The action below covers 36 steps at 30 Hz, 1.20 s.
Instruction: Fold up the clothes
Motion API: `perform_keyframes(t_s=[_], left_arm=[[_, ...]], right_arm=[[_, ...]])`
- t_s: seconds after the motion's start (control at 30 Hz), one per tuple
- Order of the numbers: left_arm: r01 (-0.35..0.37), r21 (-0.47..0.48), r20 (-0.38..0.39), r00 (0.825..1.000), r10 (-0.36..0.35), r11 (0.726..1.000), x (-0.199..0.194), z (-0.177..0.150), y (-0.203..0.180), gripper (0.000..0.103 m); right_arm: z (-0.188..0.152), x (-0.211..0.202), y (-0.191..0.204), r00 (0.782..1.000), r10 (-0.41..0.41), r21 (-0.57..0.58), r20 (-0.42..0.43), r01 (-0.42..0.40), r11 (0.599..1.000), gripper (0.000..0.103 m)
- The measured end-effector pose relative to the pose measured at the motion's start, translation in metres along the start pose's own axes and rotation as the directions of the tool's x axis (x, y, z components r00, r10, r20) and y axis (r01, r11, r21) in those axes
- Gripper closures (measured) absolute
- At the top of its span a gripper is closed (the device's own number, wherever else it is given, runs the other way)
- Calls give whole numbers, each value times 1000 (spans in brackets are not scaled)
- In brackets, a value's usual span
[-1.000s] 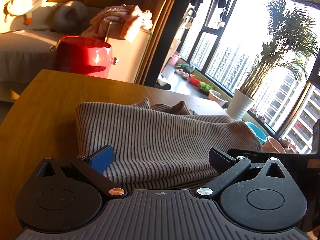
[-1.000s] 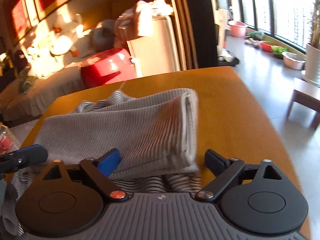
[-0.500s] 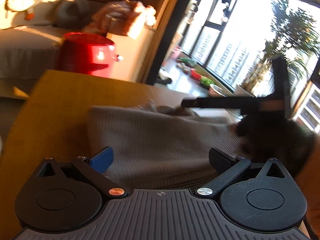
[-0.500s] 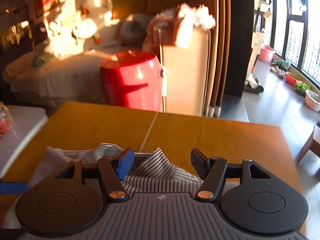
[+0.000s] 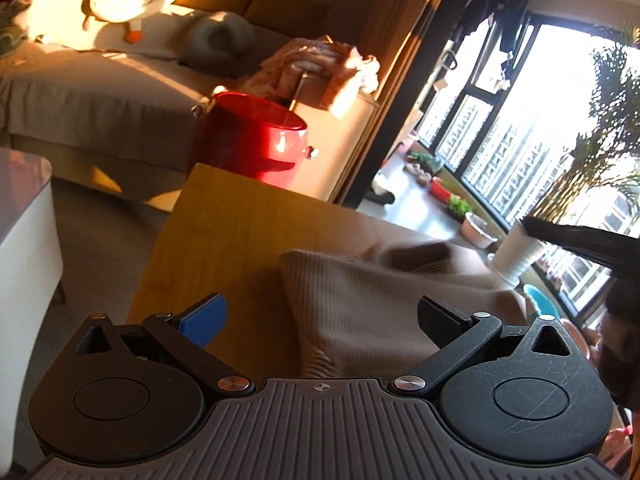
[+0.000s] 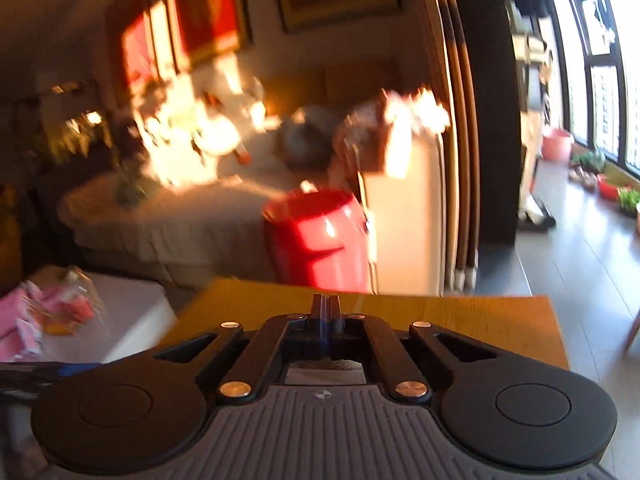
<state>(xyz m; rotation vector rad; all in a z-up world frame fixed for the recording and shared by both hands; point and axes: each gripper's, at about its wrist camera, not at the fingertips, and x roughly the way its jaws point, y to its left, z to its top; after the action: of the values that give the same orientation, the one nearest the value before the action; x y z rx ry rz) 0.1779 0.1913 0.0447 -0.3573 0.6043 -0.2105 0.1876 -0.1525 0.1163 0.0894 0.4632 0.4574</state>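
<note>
Lying on the wooden table (image 5: 224, 220), the ribbed beige garment (image 5: 380, 304) sits bunched ahead of the left gripper (image 5: 320, 316), whose fingers stand wide apart with nothing pressed between them — the cloth's near corner reaches into the gap. The right gripper (image 6: 326, 312) has its fingers drawn fully together above the table edge; whether cloth is pinched there cannot be told — only a pale patch shows beneath its linkage. A red bin (image 5: 256, 140) stands beyond the table.
</note>
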Motion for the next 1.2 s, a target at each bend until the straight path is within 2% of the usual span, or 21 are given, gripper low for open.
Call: perform_keyframes(t_s=[0.13, 0.23, 0.27, 0.3, 0.33, 0.37, 0.5, 0.57, 0.6, 0.77, 0.9, 0.93, 0.97, 1.0, 1.03, 1.1, 1.2], left_arm=[[19, 26, -11, 1000, -19, 999, -9, -11, -14, 0], [43, 22, -58, 997, -42, 999, -1, -23, -24, 0], [53, 29, -75, 996, -50, 998, 4, -27, -28, 0], [62, 35, -93, 994, -59, 997, 8, -31, -31, 0], [65, 45, -104, 993, -60, 997, 12, -35, -33, 0], [63, 57, -113, 992, -56, 996, 17, -38, -34, 0], [61, 90, -130, 990, -49, 994, 31, -46, -34, 0], [59, 99, -122, 991, -46, 993, 35, -46, -30, 0], [57, 100, -120, 992, -45, 993, 38, -44, -28, 0], [49, 82, -134, 990, -38, 995, 50, -33, -18, 0], [36, 78, -150, 988, -24, 996, 57, -30, -11, 0], [35, 76, -152, 988, -23, 997, 58, -31, -11, 0], [34, 75, -153, 988, -22, 997, 58, -31, -10, 0], [33, 75, -154, 988, -21, 997, 57, -31, -10, 0], [30, 75, -153, 988, -18, 997, 56, -31, -11, 0], [24, 78, -145, 989, -12, 997, 52, -30, -12, 0], [18, 81, -114, 993, -8, 997, 36, -26, -14, 0]], right_arm=[[-15, -32, 4, 1000, -12, -41, -14, 12, 999, 103], [-28, -19, -1, 994, -75, -48, -82, 71, 996, 100], [-31, -11, -3, 991, -87, -46, -97, 83, 995, 86], [-32, -3, -5, 990, -99, -43, -104, 95, 995, 79], [-33, 5, -7, 988, -110, -41, -111, 106, 993, 60], [-34, 14, -9, 985, -120, -37, -121, 116, 993, 56], [-31, 61, -23, 974, -150, -9, -172, 150, 989, 54], [-30, 85, -32, 968, -158, 14, -197, 163, 986, 46], [-29, 96, -36, 965, -159, 25, -210, 168, 985, 46], [-32, 157, -47, 941, -168, 5, -293, 177, 984, 45], [-41, 180, -33, 939, -150, -63, -310, 137, 989, 45], [-43, 182, -28, 940, -145, -84, -310, 125, 989, 52], [-45, 185, -23, 941, -140, -104, -310, 113, 988, 67], [-47, 187, -18, 941, -135, -124, -310, 100, 987, 76], [-47, 188, -15, 942, -129, -125, -309, 94, 988, 88], [-42, 176, -13, 953, -112, -85, -280, 91, 992, 89], [-26, 138, -6, 976, -74, -53, -205, 65, 997, 90]])
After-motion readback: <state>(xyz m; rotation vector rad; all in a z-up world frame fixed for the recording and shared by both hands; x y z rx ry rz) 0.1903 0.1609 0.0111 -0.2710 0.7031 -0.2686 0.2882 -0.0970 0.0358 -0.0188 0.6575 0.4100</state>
